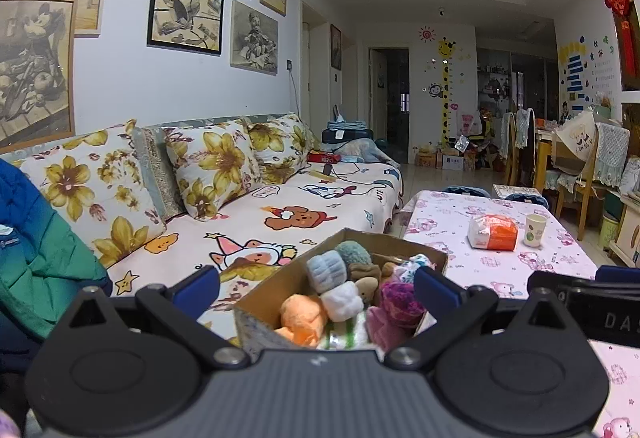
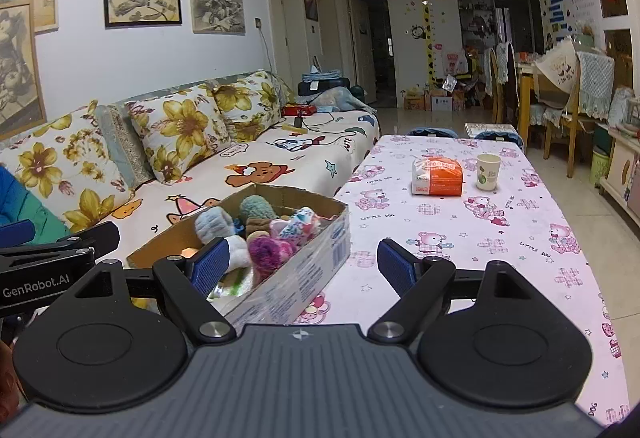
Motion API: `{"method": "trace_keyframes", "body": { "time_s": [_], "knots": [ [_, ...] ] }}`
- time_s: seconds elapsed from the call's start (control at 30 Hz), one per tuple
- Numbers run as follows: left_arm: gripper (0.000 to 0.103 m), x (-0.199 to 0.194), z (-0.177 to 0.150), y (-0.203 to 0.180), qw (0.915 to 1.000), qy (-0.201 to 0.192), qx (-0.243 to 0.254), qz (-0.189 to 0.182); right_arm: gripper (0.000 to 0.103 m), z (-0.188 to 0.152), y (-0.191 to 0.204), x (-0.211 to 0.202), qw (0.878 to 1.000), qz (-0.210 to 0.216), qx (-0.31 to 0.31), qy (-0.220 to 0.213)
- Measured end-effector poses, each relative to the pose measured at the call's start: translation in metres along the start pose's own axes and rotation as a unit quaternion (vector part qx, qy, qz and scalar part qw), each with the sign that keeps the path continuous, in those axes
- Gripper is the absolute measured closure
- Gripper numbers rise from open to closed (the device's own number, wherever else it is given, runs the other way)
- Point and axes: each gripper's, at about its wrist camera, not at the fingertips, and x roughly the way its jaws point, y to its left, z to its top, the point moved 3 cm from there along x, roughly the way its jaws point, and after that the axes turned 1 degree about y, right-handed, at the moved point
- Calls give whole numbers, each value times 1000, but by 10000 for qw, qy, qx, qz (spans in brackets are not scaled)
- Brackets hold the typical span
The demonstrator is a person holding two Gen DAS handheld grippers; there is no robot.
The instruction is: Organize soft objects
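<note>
A cardboard box [image 1: 256,322] [image 2: 304,270] sits at the table's near left corner, beside the sofa. It holds several rolled soft items: an orange one [image 1: 302,318], a white one [image 1: 342,300], a pale blue one [image 1: 326,270] [image 2: 214,224], a teal one [image 1: 354,254] [image 2: 258,207] and a purple-pink one [image 1: 400,302] [image 2: 270,252]. My left gripper [image 1: 316,288] is open, its blue pads on either side of the box's near end, nothing held. My right gripper [image 2: 304,264] is open too, its left pad [image 2: 210,268] over the box, its right pad over the tablecloth.
The table has a pink bear-print cloth [image 2: 500,238]. On it stand an orange-and-white tissue pack [image 2: 438,175] and a paper cup [image 2: 488,171]. A sofa [image 1: 280,205] with floral cushions runs along the left. A blue-green jacket [image 1: 36,258] lies at the near left. Chairs stand far right.
</note>
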Motion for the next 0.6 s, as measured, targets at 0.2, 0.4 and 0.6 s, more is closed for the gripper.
{"method": "trace_keyframes", "body": {
  "time_s": [0.2, 0.4, 0.6],
  "knots": [
    [1, -9, -5, 12, 10000, -8, -59, -32, 2, -2, 9, -7, 9999, -12, -111, -20],
    [1, -12, -11, 13, 10000, -8, -28, -70, 2, -3, 8, -8, 9999, -11, -165, 37],
    [1, -15, -16, 14, 9999, 15, -19, -117, 2, -5, 7, -8, 9997, -21, -253, 66]
  ]
}}
